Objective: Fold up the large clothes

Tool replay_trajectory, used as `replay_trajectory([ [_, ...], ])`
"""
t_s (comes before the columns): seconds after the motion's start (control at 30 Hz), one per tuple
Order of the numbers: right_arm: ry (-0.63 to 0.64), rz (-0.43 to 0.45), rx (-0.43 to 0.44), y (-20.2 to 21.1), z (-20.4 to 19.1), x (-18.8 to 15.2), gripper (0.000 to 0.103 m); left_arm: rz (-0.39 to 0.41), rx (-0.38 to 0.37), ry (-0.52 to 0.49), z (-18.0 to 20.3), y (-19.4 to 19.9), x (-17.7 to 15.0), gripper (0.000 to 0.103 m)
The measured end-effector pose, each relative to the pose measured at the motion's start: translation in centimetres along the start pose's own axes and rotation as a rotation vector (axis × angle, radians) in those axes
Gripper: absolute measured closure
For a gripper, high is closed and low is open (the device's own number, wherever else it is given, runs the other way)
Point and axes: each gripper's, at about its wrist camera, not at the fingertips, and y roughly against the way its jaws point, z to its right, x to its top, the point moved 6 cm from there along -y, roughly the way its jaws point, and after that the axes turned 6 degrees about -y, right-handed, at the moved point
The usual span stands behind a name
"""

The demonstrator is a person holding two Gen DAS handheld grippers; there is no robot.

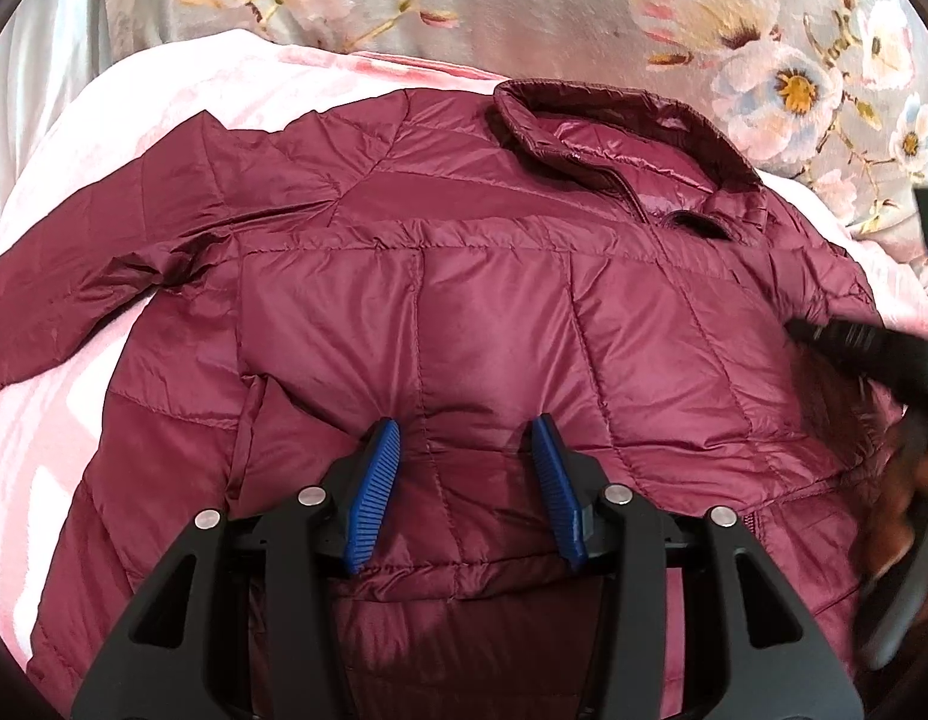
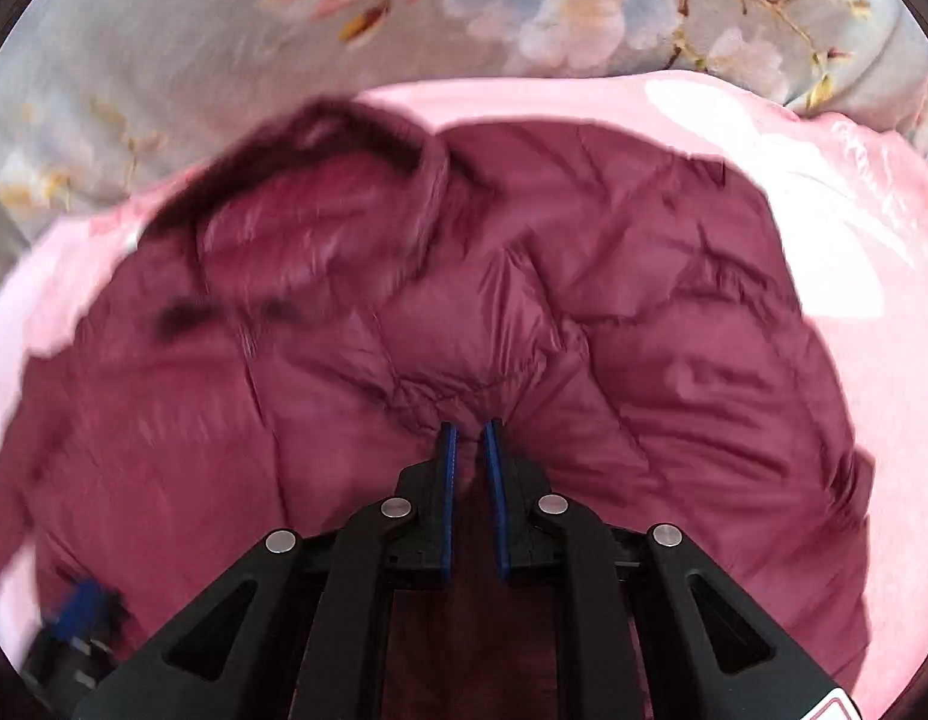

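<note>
The jacket (image 1: 464, 300) lies spread on a blanket (image 1: 62, 420), which lies on a bed sheet (image 1: 524, 0) reaching beyond the collar (image 1: 614, 126). One sleeve (image 1: 104, 252) stretches out to the left in the left wrist view. The left tongs (image 1: 467, 438) stand over the jacket's middle, the right tongs (image 2: 469, 438) at a bunched fold on its right side.

The right gripper (image 2: 469, 427) has its blue fingers (image 2: 448, 480) pinched on bunched maroon jacket (image 2: 644, 312) fabric, over a pink blanket (image 2: 854, 228) reaching toward two o'clock.
</note>
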Motion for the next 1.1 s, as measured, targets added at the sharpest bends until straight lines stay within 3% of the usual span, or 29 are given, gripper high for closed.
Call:
replay_trajectory([
  [0.13,0.071,0.038,-0.06,-0.3,-0.7,-0.2,0.09,0.003,-0.017,0.021,-0.4,0.2,0.1,0.058],
  [0.27,0.09,0.024,-0.072,1.0,-1.2,-0.4,0.09,0.035,-0.003,0.157,-5.3,3.5,0.7,0.053],
  [0.33,0.075,0.01,0.007,3.1,-2.0,-1.3,0.09,0.073,0.025,0.258,-9.8,5.7,0.7,0.021],
  [0.4,0.081,0.009,0.065,4.9,-3.1,-2.5,0.089,0.1,0.088,0.391,-16.2,7.6,-0.1,0.019],
  [0.53,0.138,-0.004,0.143,7.9,-5.5,-6.2,0.078,0.059,0.249,0.691,-30.3,9.3,-4.0,0.019],
  [0.6,0.148,-0.027,0.178,9.0,-6.3,-8.2,0.074,0.061,0.315,0.811,-35.6,9.7,-5.9,0.019],
  [0.73,0.2,-0.04,0.175,10.4,-7.5,-11.1,0.072,0.064,0.33,0.92,-41.1,9.0,-7.7,0.021],
  [0.77,0.21,-0.041,0.17,10.6,-7.7,-11.6,0.07,0.067,0.347,0.901,-41.1,9.0,-7.3,0.023],
  [0.8,0.215,-0.043,0.17,10.8,-7.8,-12.0,0.069,0.066,0.359,0.87,-40.9,8.8,-6.6,0.043],
  [0.83,0.215,-0.047,0.173,11.0,-7.9,-12.3,0.069,0.055,0.344,0.834,-40.3,8.2,-5.7,0.071],
  [0.9,0.211,-0.054,0.176,11.3,-7.9,-12.8,0.069,0.037,0.322,0.797,-39.1,7.5,-3.9,0.099],
  [1.0,0.198,-0.054,0.167,11.8,-7.4,-13.1,0.069,0.112,0.288,0.656,-35.1,8.4,0.9,0.1],
  [1.1,0.177,-0.044,0.152,12.2,-6.5,-13.0,0.069,0.225,0.182,0.475,-27.0,10.7,7.9,0.101],
])
